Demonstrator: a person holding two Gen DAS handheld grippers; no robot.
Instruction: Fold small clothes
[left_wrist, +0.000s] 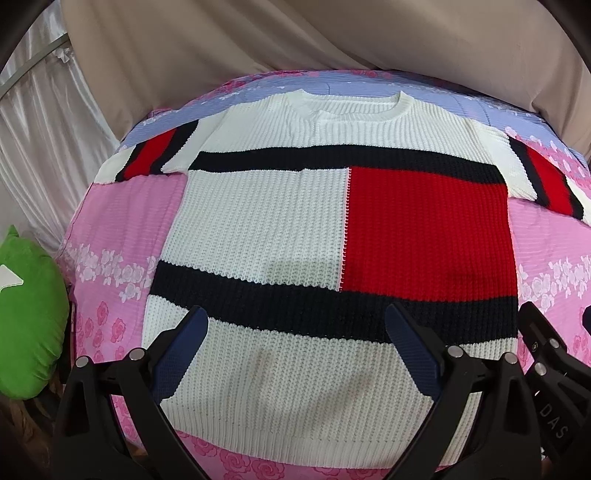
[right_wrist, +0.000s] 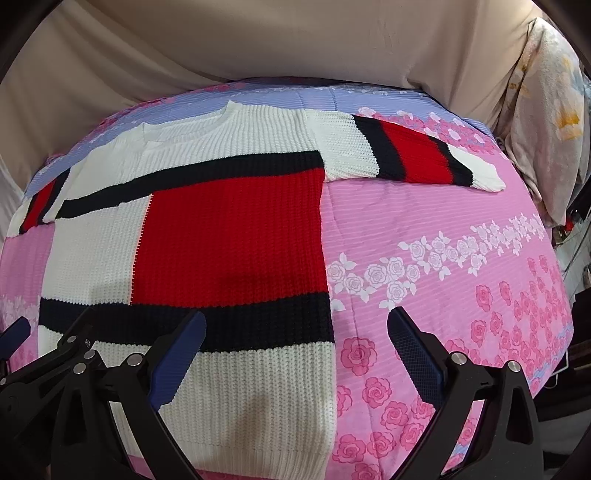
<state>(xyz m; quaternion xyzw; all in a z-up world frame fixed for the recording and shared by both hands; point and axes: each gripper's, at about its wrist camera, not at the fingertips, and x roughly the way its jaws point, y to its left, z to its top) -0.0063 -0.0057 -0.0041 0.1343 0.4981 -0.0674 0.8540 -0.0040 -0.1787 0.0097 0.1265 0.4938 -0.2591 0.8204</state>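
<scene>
A knitted sweater (left_wrist: 295, 229) in white, red and black blocks lies flat and face up on a pink flowered bedspread (left_wrist: 122, 221), neck at the far side, both short sleeves spread out. My left gripper (left_wrist: 295, 332) is open and empty above the sweater's lower white band, near the hem. In the right wrist view the sweater (right_wrist: 207, 236) fills the left half, its right sleeve (right_wrist: 406, 155) stretched out. My right gripper (right_wrist: 295, 336) is open and empty above the sweater's right side edge. The left gripper (right_wrist: 14, 332) shows at that view's left edge.
A green cushion (left_wrist: 29, 317) sits off the bed's left edge. A beige sheet (left_wrist: 295, 37) hangs behind the bed. A pale flowered pillow (right_wrist: 546, 122) stands at the bed's far right. Bare bedspread (right_wrist: 461, 221) lies right of the sweater.
</scene>
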